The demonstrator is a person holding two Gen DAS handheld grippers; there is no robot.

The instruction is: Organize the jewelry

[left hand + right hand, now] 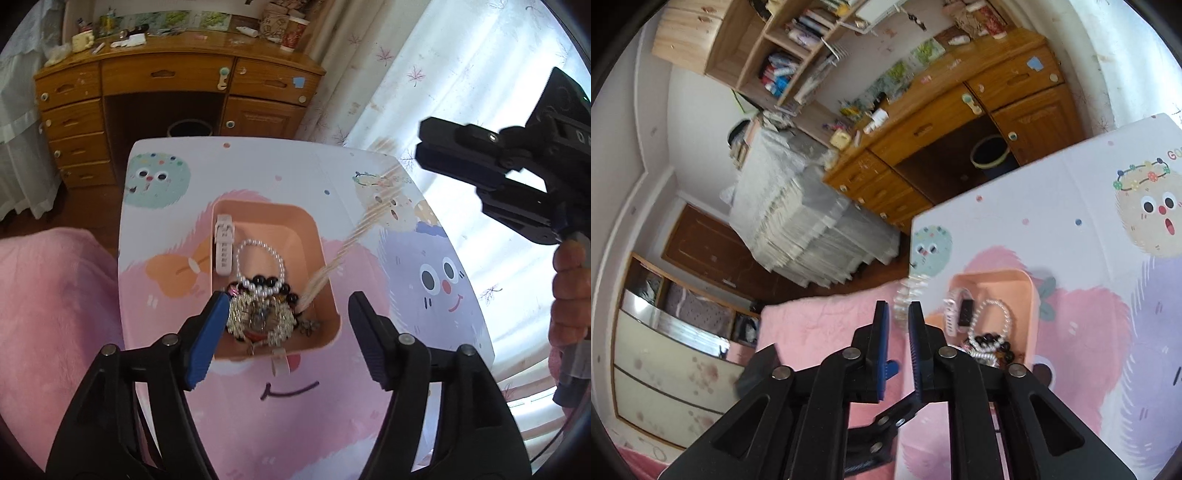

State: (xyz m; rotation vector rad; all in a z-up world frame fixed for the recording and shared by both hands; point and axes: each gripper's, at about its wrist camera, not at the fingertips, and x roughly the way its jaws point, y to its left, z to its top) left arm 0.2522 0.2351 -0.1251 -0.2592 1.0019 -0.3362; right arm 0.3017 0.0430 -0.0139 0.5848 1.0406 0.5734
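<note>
On the left of the cartoon-printed surface [258,406], the peach tray [317,236] gathers the jewelry in one place: a white watch band [224,243] lies along its left wall, a pearl bracelet [258,258] sits mid-tray, and at the near end a dark bead bracelet [275,283] overlaps a sparkly rhinestone piece [258,317], heaped so the pieces stay contained. The left gripper [286,332] hangs just above that near heap with its jaws spread wide and nothing between them, probably poised to steady or sort the pile. Further right, a blurred pale beaded strand [354,236] stretches from the tray up toward the right gripper [898,321], whose jaws are nearly closed on it; the right wrist view shows the strand [905,299] between the fingertips, apparently lifted clear to untangle it.
</note>
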